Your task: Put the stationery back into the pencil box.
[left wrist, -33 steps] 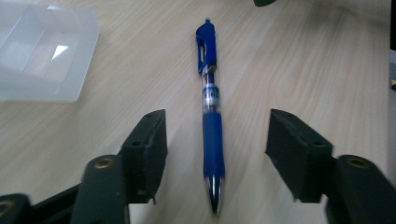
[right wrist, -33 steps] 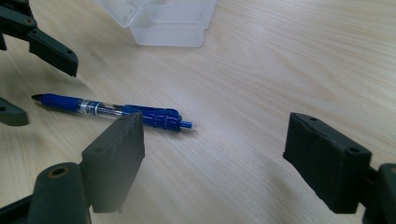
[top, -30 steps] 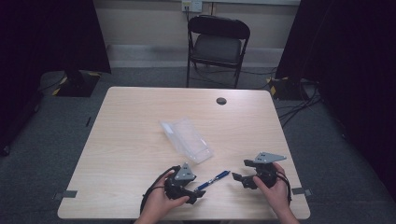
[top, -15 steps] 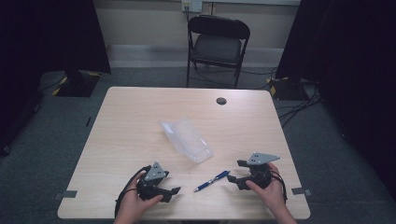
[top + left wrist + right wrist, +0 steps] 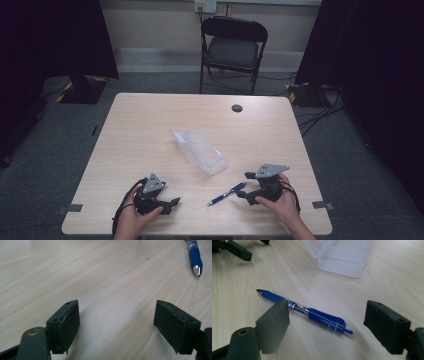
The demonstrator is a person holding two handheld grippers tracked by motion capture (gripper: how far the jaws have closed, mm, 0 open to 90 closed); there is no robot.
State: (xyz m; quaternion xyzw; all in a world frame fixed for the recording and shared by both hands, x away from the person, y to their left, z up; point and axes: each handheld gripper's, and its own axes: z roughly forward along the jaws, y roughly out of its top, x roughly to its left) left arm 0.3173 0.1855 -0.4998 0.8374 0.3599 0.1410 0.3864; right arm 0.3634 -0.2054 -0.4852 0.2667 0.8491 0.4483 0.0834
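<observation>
Blue retractable ballpoint pen with clear barrel section (image 5: 227,194) lying flat on the pale wood-grain bench (image 5: 150,130), near its front edge, between the two hands and closer to the right one. Right gripper (image 5: 337,322) held low over the bench with black fingers (image 5: 387,325) spread wide, the pen lying ahead of and between them, untouched, tip pointing away to the left in the right gripper view. Left gripper (image 5: 116,325) off to the left, well apart from the pen, fingers (image 5: 66,322) wide apart after just opening further, with nothing but bare wood between them; pen tip (image 5: 196,257) seen at the top right corner of the left gripper view. Clear rectangular plastic case (image 5: 200,150) resting open near the bench's middle, just beyond the pen. Small black round disc (image 5: 237,108) near the far edge. Black folding chair (image 5: 232,47) standing behind the bench.
</observation>
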